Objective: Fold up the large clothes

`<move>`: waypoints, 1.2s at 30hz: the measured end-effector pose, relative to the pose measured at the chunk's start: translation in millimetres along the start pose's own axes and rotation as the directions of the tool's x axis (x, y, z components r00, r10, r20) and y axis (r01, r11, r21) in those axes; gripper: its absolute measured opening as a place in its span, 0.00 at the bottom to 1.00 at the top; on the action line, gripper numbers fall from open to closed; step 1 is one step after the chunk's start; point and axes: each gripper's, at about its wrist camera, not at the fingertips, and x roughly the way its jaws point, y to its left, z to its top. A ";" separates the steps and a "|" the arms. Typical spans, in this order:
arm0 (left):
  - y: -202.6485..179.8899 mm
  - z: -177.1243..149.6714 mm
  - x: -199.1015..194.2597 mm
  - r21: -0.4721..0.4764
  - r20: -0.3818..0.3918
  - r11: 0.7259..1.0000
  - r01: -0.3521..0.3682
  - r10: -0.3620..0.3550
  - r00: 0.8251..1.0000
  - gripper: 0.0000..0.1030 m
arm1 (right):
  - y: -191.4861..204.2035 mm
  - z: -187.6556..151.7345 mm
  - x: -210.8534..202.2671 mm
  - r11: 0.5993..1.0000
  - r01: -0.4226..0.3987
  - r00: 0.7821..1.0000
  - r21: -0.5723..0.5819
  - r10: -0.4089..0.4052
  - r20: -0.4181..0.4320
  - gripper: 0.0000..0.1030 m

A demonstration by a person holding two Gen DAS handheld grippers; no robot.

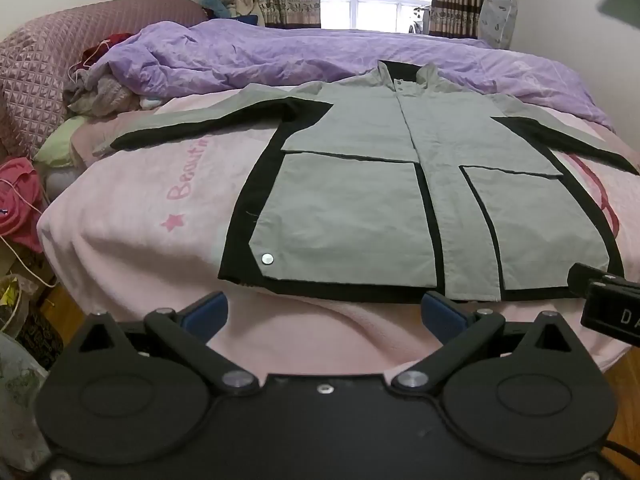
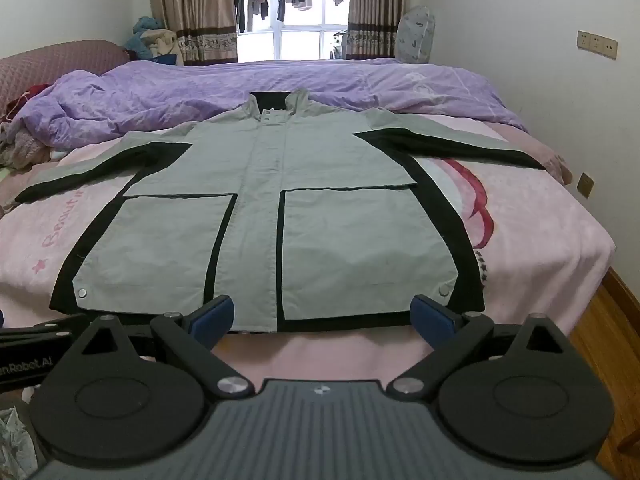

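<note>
A grey jacket with black side panels (image 1: pixel 360 208) lies flat and face up on the pink blanket, sleeves spread out, collar toward the window. It also shows in the right wrist view (image 2: pixel 280 220). My left gripper (image 1: pixel 326 314) is open and empty, just short of the jacket's hem near its left half. My right gripper (image 2: pixel 324 318) is open and empty, at the hem near its right half. Part of the right gripper shows at the right edge of the left wrist view (image 1: pixel 604 300).
The pink blanket (image 1: pixel 132 216) covers the near part of the bed. A crumpled purple duvet (image 2: pixel 200 92) lies beyond the jacket. Clothes are piled at the bed's left side (image 1: pixel 100 88). Wooden floor (image 2: pixel 608 320) is on the right. Bags stand on the floor at left (image 1: pixel 16 320).
</note>
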 end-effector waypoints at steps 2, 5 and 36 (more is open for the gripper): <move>0.2 -0.2 -0.3 0.000 0.001 1.000 0.000 0.000 1.000 1.00 | -0.2 -0.2 0.2 1.000 -0.001 1.000 0.000 0.001 -0.001 1.00; 0.2 -0.3 -0.5 0.001 0.000 1.000 0.001 -0.001 1.000 1.00 | -0.4 -0.4 0.4 1.000 0.000 1.000 0.001 0.000 -0.001 1.00; -1.4 -0.3 0.9 0.007 -0.002 1.000 -0.001 0.001 1.000 1.00 | -3.0 -2.5 1.2 1.000 0.000 1.000 0.003 0.000 -0.004 1.00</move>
